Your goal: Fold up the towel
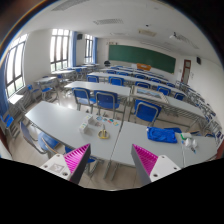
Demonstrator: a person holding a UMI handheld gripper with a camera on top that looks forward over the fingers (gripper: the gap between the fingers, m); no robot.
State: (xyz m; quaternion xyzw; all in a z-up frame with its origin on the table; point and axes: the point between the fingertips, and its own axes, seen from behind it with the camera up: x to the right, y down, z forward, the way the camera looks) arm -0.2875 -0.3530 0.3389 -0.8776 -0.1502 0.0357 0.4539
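The gripper (pixel 112 160) stood wide open, its two fingers set well apart with nothing between them and nothing in their hold. Each finger showed a magenta pad (pixel 77 158) on its inner face, ridged and pointed toward the tip, and the gap between the tips looked down on the bare surface of a pale table (pixel 70 128).

Beyond the right finger, and off to that side, the towel (pixel 164 134) lay on the neighbouring table top. It was blue, bunched into a loose, rumpled heap rather than spread flat, longer across than deep, with folds and edges too small to make out. It lay apart from the fingers, touching neither.

Ahead of the left finger, on the nearer table, stood a small upright object (pixel 103 129) on a base; what it was could not be told.

Farther out, rows of long pale desks ran across the room, with blue chairs (pixel 106 100) tucked behind them. At the far wall hung a dark green chalkboard (pixel 141 56). Tall windows (pixel 61 48) lined the left wall and let in daylight, and the ceiling above was white.
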